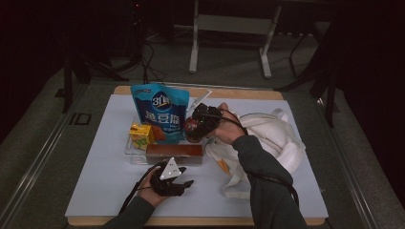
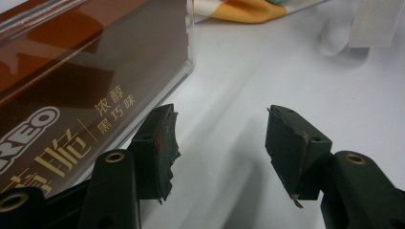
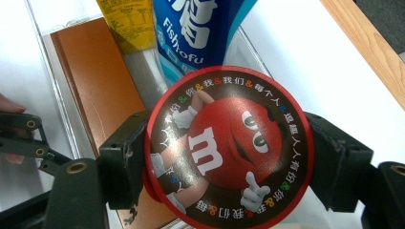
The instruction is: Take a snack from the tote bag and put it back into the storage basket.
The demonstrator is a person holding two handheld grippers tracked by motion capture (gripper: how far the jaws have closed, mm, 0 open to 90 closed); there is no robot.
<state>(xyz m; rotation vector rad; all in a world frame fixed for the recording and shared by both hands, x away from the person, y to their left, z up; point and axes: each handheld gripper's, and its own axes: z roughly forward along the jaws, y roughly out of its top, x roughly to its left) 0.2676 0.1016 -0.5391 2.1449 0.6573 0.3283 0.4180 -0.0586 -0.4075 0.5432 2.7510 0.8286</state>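
My right gripper (image 1: 195,125) (image 3: 228,151) is shut on a round M&M's tin (image 1: 191,127) (image 3: 224,143) with a red rim, its jaws pressing both sides. It hangs over the right end of a clear tray (image 1: 129,149). Inside the tray stand a blue Fish-tofu pouch (image 1: 161,112) (image 3: 200,28), a yellow carton (image 1: 141,134) (image 3: 126,19) and a long brown Oreo box (image 1: 174,151) (image 2: 71,71) (image 3: 95,81). Just in front of that box, low over the mat, my left gripper (image 1: 185,183) (image 2: 219,124) stands open with nothing between its jaws.
A white cloth bag (image 1: 272,138) (image 2: 248,9) with straps lies right of the tray, under the right forearm. The white mat (image 1: 105,191) covers a wooden table (image 1: 239,93). Dark floor and metal stand legs lie beyond the far edge.
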